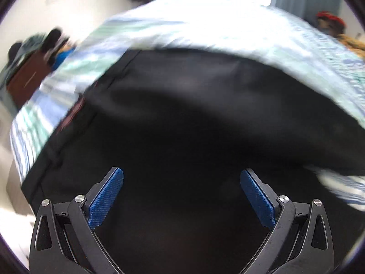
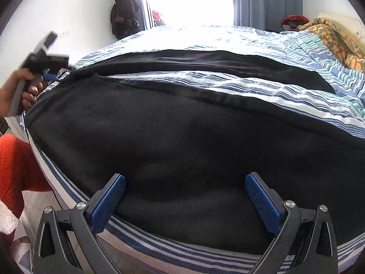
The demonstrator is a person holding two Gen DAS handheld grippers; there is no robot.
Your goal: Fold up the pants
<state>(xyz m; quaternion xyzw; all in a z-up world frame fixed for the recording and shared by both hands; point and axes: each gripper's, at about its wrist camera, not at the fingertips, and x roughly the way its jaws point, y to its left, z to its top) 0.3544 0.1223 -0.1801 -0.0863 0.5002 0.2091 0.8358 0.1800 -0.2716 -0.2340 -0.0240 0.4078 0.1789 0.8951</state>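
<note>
Black pants [image 2: 182, 141] lie spread flat on the striped bed sheet [image 2: 262, 89], one leg near the bed's front edge and the other leg [image 2: 205, 61] farther back. My right gripper [image 2: 185, 178] is open and empty, just above the near leg at the front edge. My left gripper [image 1: 181, 173] is open and empty, above the pants [image 1: 194, 114] near the waist end; its view is blurred. In the right wrist view the left gripper [image 2: 49, 76] is at the far left, held in a hand by the waistband.
The bed's front edge [image 2: 182, 248] runs below my right gripper. An orange patterned blanket [image 2: 333, 38] lies at the back right. Dark clothes [image 2: 124, 11] hang on the wall by the bright window. An orange fleece sleeve [image 2: 16, 166] is at the left.
</note>
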